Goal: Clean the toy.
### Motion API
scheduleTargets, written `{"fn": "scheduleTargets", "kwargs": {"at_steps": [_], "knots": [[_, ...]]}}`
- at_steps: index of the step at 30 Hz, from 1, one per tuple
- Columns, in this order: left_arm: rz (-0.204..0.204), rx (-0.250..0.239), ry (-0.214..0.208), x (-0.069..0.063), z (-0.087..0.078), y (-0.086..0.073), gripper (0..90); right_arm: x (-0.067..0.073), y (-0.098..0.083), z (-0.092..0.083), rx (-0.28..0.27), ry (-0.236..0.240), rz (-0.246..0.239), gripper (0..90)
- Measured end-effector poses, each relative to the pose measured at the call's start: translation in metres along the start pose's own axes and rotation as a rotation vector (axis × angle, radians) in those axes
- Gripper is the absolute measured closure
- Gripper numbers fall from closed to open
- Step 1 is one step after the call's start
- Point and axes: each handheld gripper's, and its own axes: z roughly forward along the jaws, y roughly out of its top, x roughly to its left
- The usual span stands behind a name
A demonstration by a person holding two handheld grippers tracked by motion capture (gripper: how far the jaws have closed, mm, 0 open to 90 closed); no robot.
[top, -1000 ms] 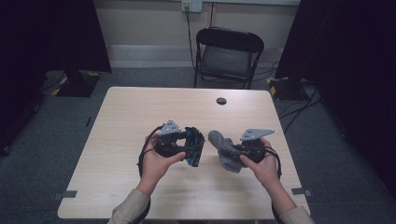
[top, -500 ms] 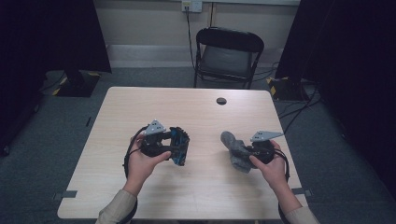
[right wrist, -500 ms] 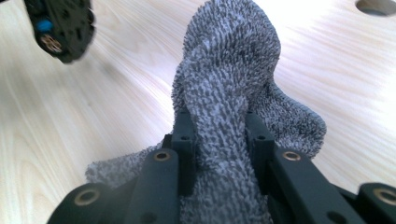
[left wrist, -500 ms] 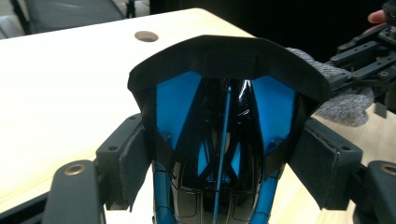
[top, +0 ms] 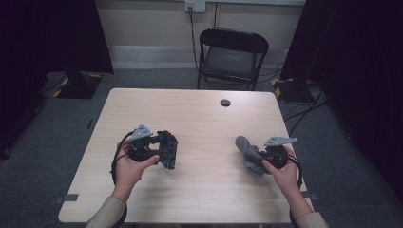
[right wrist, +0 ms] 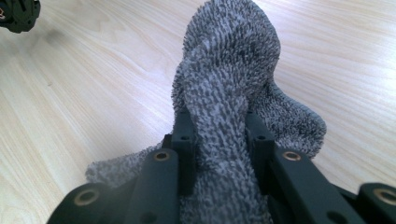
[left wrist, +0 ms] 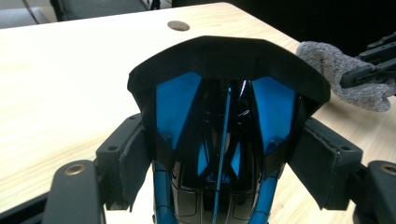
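Observation:
A glossy black-and-blue plastic object (left wrist: 224, 116) sits between the jaws of my left gripper (left wrist: 229, 158), and both pads press on its sides. In the high view the left gripper (top: 164, 151) holds this object (top: 168, 150) just above the table's left half. My right gripper (right wrist: 219, 135) is shut on a grey fuzzy cloth (right wrist: 229, 60), which bulges up between the jaws and droops to the wood. From above, the right gripper (top: 256, 160) and cloth (top: 246, 148) are at the table's right half. The left gripper view also has the cloth (left wrist: 336, 70) at its far right.
The light wooden table (top: 199, 123) has a round dark grommet (top: 225, 102) near its far edge. A black folding chair (top: 232, 52) stands behind the table. Dark curtains hang at both sides, and cables lie on the floor at the right.
The two hands have drawn apart. The left gripper moved left with the black-and-blue object. The right gripper moved right and lower with the grey cloth.

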Motion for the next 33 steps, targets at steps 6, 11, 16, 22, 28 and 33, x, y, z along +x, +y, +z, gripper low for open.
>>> {"fn": "scheduleTargets", "kwargs": {"at_steps": [6, 11, 16, 22, 28, 33], "knots": [[-0.004, 0.013, 0.025, 0.009, -0.009, -0.007, 25.4, -0.002, -0.002, -0.001, -0.001, -0.013, 0.002, 71.7], [-0.012, 0.025, 0.046, 0.016, -0.014, -0.011, 25.4, -0.004, -0.004, -0.002, 0.005, -0.030, 0.008, 71.6], [-0.004, 0.036, 0.064, 0.022, -0.020, -0.012, 25.4, -0.004, -0.007, 0.000, 0.006, -0.047, 0.001, 71.3], [-0.007, 0.052, 0.080, 0.029, -0.023, -0.017, 25.4, -0.007, -0.011, 0.002, 0.006, -0.059, 0.014, 71.2], [-0.015, 0.052, 0.083, 0.032, -0.022, -0.017, 25.4, -0.007, -0.012, 0.005, 0.007, -0.079, 0.012, 70.7], [-0.021, 0.056, 0.084, 0.034, -0.015, -0.014, 25.4, -0.009, -0.012, 0.009, -0.006, -0.089, 0.020, 70.5]]}}
